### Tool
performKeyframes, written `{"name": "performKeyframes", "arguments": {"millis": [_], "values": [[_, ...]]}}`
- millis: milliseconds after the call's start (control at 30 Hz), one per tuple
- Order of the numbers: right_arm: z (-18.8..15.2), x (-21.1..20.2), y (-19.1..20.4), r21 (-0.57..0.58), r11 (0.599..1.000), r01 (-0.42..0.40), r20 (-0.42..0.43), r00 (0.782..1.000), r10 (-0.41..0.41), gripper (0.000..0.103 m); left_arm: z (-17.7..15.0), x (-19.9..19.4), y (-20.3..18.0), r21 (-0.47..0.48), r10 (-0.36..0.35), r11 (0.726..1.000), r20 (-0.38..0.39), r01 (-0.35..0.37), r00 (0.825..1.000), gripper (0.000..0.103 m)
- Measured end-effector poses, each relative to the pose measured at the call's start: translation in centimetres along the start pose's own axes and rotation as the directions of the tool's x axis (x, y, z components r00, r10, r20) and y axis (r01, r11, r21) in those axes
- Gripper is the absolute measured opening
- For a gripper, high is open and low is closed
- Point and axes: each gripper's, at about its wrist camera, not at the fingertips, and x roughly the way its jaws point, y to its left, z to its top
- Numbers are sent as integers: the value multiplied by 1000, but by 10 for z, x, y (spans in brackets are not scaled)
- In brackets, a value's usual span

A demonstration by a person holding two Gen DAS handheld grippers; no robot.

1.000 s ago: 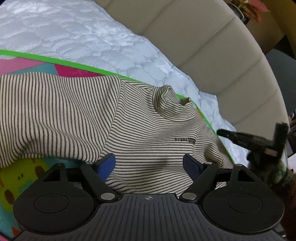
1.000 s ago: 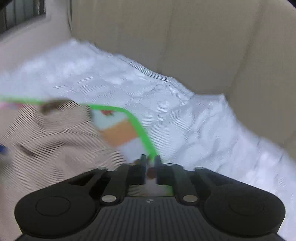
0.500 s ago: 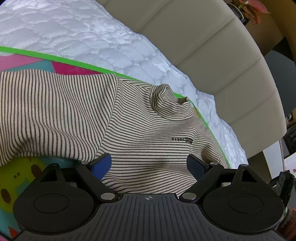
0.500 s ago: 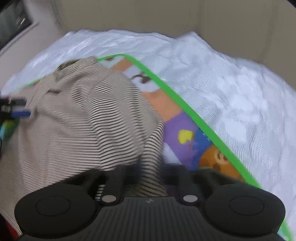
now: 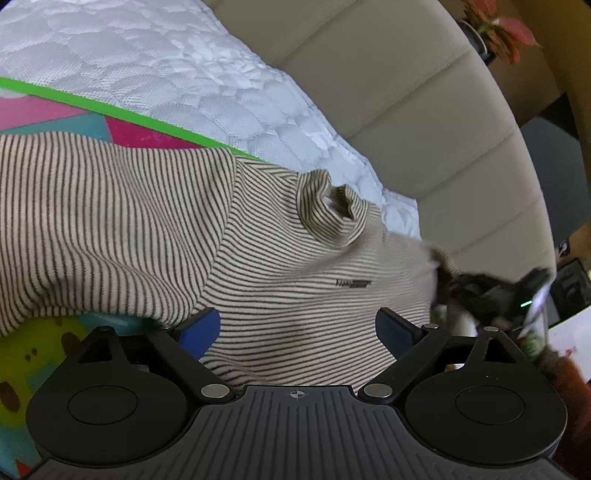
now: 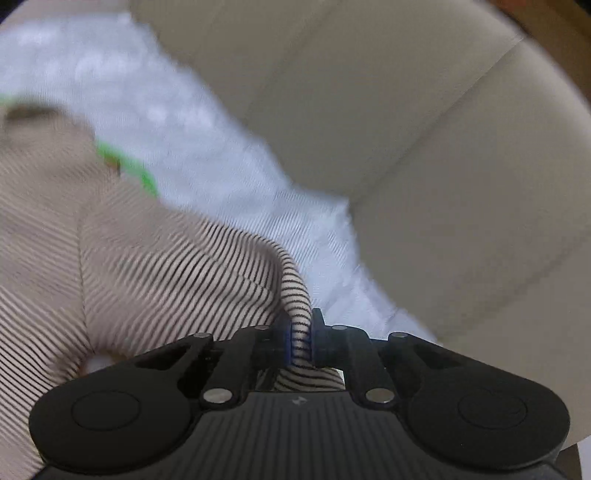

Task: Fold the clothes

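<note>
A beige, dark-striped turtleneck top (image 5: 288, 266) lies on a colourful play mat (image 5: 44, 354), its left sleeve folded across the body and its collar (image 5: 332, 210) standing up. My left gripper (image 5: 298, 326) is open and hovers low over the top's chest, blue pads on either side, gripping nothing. My right gripper (image 6: 300, 334) is shut on a fold of the striped top (image 6: 295, 295) and lifts it. It also shows blurred at the right in the left wrist view (image 5: 491, 291), at the top's right edge.
The mat has a green border (image 5: 110, 110) and lies on a white quilted mattress (image 5: 166, 66). A beige padded headboard (image 5: 424, 129) curves behind. A plant (image 5: 495, 29) stands beyond it at the upper right.
My right gripper has taken hold of the top's right side and lifted it, swinging back toward the headboard. My left gripper has stayed open over the chest and barely moved.
</note>
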Motion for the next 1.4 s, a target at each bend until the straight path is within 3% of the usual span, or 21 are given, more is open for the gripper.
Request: {"name": "performKeyframes", "arguments": {"millis": [67, 100, 167, 200, 233, 300, 367, 467, 600, 733, 800, 900, 967, 1067, 1167, 1200, 1267, 1300, 1333, 1400], "values": [[-8, 5, 2, 10, 1000, 0, -17, 1000, 0, 14, 3, -3, 5, -24, -2, 1000, 19, 3, 1000, 91], [-9, 0, 0, 37, 999, -5, -5, 1000, 5, 21, 4, -5, 7, -33, 0, 999, 32, 1, 999, 91], [-13, -17, -9, 117, 993, -36, 25, 999, 34, 40, 7, -9, 10, -50, 4, 999, 59, -1, 998, 91], [-15, -28, -14, 160, 985, -57, 46, 998, 51, 59, 8, -10, 11, -55, 5, 998, 70, -1, 998, 91], [-20, -43, -19, 192, 979, -74, 74, 995, 61, 70, 9, -11, 12, -58, 4, 998, 77, 0, 997, 91], [-31, -73, -24, 241, 963, -120, 114, 989, 95, 76, 9, -12, 10, -52, 6, 999, 89, -2, 996, 91], [-40, -99, -25, 267, 944, -194, 120, 979, 167, 79, 5, -12, 3, -11, 31, 1000, 88, -30, 996, 92], [-57, -139, -9, 225, 925, -306, 77, 952, 296, 82, -9, -15, -24, 110, 122, 985, 77, -130, 990, 97], [-71, -162, 26, 113, 939, -326, -2, 945, 328, 85, -40, -30, -62, 258, 216, 941, 45, -221, 975, 100], [-86, -185, 62, 0, 937, -350, -85, 933, 349, 90, -82, -45, -86, 334, 233, 923, -85, -193, 969, 102], [-94, -196, 80, -56, 930, -364, -127, 926, 355, 93, -103, -44, -97, 398, 291, 891, -134, -218, 947, 103], [-104, -211, 105, -132, 914, -383, -191, 915, 355, 97, -124, -42, -100, 466, 403, 838, -182, -282, 897, 103], [-109, -202, 110, -134, 922, -364, -234, 915, 327, 97, -125, -45, -98, 458, 417, 837, -177, -300, 892, 103], [-108, -213, 104, -104, 933, -346, -183, 928, 324, 99, -126, -49, -96, 444, 437, 834, -171, -327, 883, 103], [-102, -233, 84, 7, 941, -337, -52, 940, 337, 103, -127, -54, -94, 431, 457, 830, -165, -353, 874, 103], [-100, -237, 76, 67, 942, -330, -3, 944, 331, 103, -126, -57, -94, 410, 445, 840, -149, -355, 883, 103], [-98, -234, 61, 192, 928, -319, 65, 948, 313, 103, -117, -69, -89, 316, 388, 884, -81, -345, 918, 103], [-98, -226, 54, 255, 912, -323, 89, 946, 310, 103, -111, -75, -86, 271, 368, 899, -42, -344, 929, 103], [-99, -217, 48, 318, 889, -329, 112, 944, 310, 103, -104, -83, -81, 239, 374, 900, 3, -364, 928, 103], [-106, -196, 38, 483, 793, -371, 147, 927, 344, 103, -86, -101, -69, 184, 417, 884, 101, -429, 903, 103]]}}
